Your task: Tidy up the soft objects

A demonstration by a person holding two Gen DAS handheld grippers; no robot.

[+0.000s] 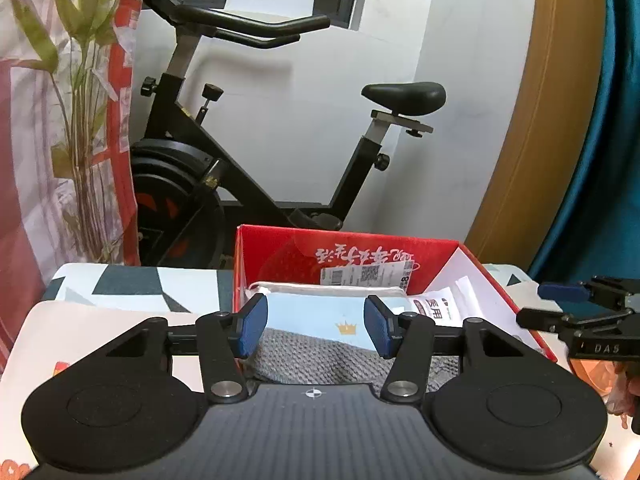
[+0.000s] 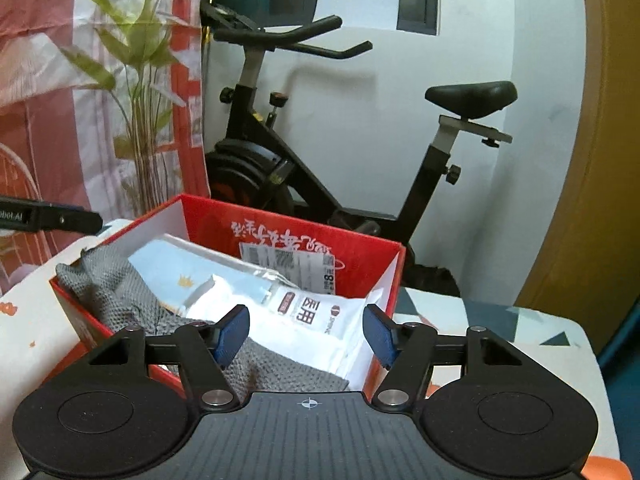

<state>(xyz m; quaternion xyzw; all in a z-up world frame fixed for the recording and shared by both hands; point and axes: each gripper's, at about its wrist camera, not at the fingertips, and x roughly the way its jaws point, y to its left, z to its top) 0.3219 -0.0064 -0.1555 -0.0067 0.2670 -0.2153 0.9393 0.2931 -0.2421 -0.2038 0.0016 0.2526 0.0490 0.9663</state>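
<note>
Tools (image 1: pixel 316 322) (image 2: pixel 306 334) open, empty | knitted grey cloth (image 2: pixel 120 292) | red cardboard box (image 2: pixel 288 240)

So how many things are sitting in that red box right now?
3 show in the red box: a gray knitted cloth at the near left, a light blue packet with a crown on it behind that, and a white packet at the right. More may be hidden underneath.

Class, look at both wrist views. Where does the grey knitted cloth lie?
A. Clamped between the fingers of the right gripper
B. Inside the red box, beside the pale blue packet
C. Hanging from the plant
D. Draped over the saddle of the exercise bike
B: the grey knitted cloth lies inside the red box, next to the pale blue packet.
</note>
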